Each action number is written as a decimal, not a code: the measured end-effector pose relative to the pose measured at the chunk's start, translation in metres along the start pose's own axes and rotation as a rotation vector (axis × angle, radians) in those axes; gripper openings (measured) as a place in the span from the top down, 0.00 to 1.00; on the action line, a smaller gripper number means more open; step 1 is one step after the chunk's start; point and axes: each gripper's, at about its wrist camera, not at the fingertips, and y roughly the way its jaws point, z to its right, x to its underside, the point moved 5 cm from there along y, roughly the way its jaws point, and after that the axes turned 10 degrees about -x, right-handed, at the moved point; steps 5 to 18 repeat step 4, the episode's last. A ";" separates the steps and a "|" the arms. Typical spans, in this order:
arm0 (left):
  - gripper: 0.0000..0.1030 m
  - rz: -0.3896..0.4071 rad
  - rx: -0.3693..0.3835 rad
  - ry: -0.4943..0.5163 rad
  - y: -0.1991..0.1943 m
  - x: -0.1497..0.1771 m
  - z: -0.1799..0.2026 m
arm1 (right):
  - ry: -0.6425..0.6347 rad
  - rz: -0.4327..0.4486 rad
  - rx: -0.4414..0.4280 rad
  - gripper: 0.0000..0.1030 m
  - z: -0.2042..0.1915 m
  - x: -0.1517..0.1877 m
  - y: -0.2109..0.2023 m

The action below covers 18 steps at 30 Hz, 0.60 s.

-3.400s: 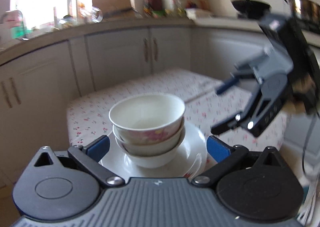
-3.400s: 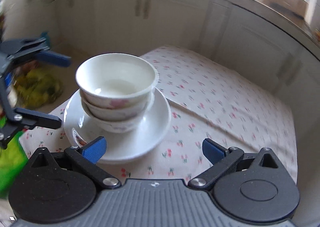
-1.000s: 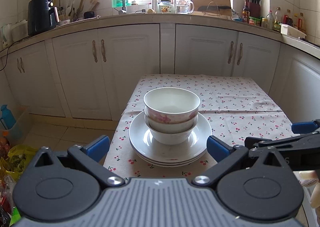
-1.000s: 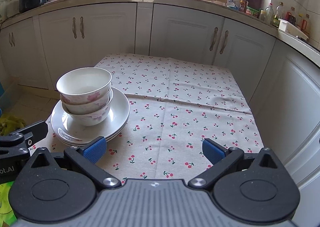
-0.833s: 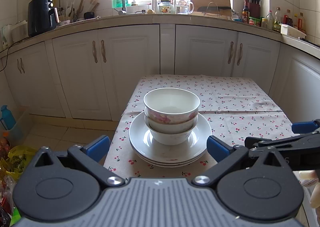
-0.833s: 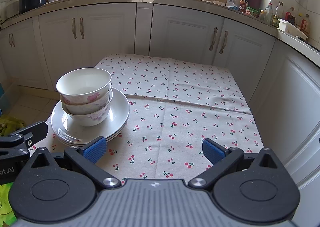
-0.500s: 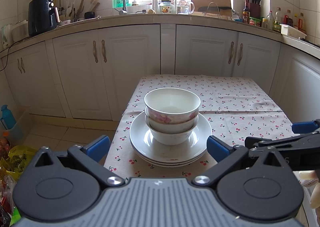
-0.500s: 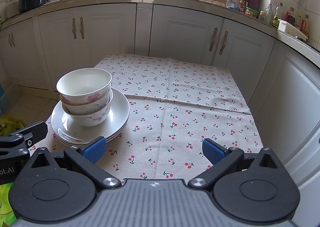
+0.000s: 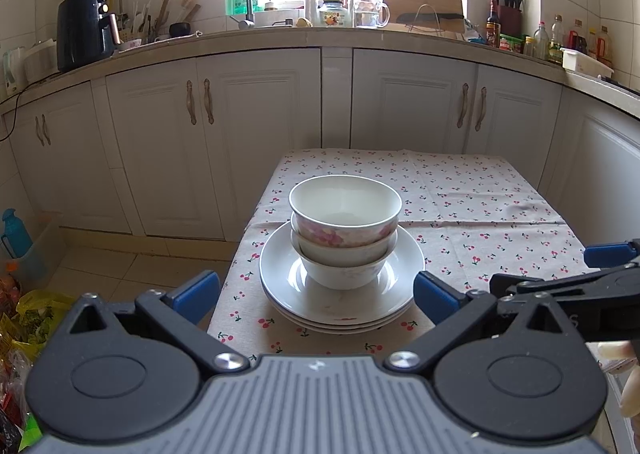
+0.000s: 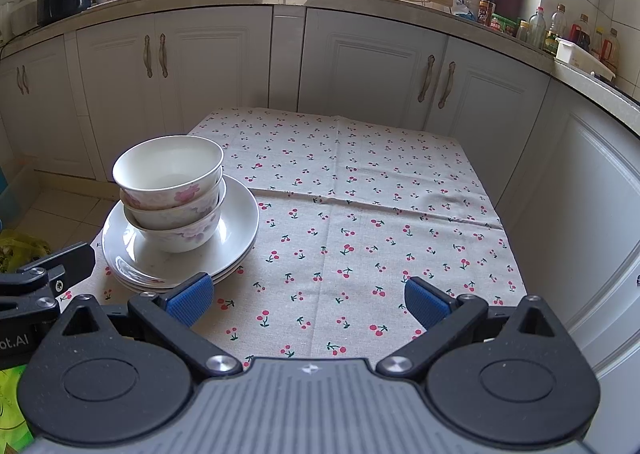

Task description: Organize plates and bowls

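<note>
Three white bowls with pink flowers (image 9: 345,214) sit nested on a stack of white plates (image 9: 396,294) at the near left of the cherry-print table (image 9: 480,214). The bowls (image 10: 168,174) and plates (image 10: 236,226) also show in the right wrist view. My left gripper (image 9: 316,292) is open and empty, just in front of the stack. My right gripper (image 10: 306,300) is open and empty over the cloth, to the right of the stack. It also shows in the left wrist view (image 9: 608,266).
White cabinets (image 9: 256,134) stand close behind and right of the table. The counter holds a black appliance (image 9: 84,30), a tap, jars and bottles. Bags (image 9: 36,314) lie on the floor to the left. The tablecloth (image 10: 380,214) right of the stack is bare.
Since 3.4 s ago both grippers have pulled back from the stack and levelled. Over the last second nothing has visibly moved.
</note>
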 end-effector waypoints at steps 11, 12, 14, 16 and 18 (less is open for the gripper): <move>0.01 -0.002 -0.001 -0.003 -0.001 0.000 0.000 | 0.000 0.000 0.001 0.00 0.000 0.000 0.000; 0.01 -0.002 -0.001 -0.003 -0.001 0.000 0.000 | 0.000 0.000 0.001 0.00 0.000 0.000 0.000; 0.01 -0.002 -0.001 -0.003 -0.001 0.000 0.000 | 0.000 0.000 0.001 0.00 0.000 0.000 0.000; 0.01 -0.002 -0.001 -0.003 -0.001 0.000 0.000 | 0.000 0.000 0.001 0.00 0.000 0.000 0.000; 0.01 -0.002 -0.001 -0.003 -0.001 0.000 0.000 | 0.000 0.000 0.001 0.00 0.000 0.000 0.000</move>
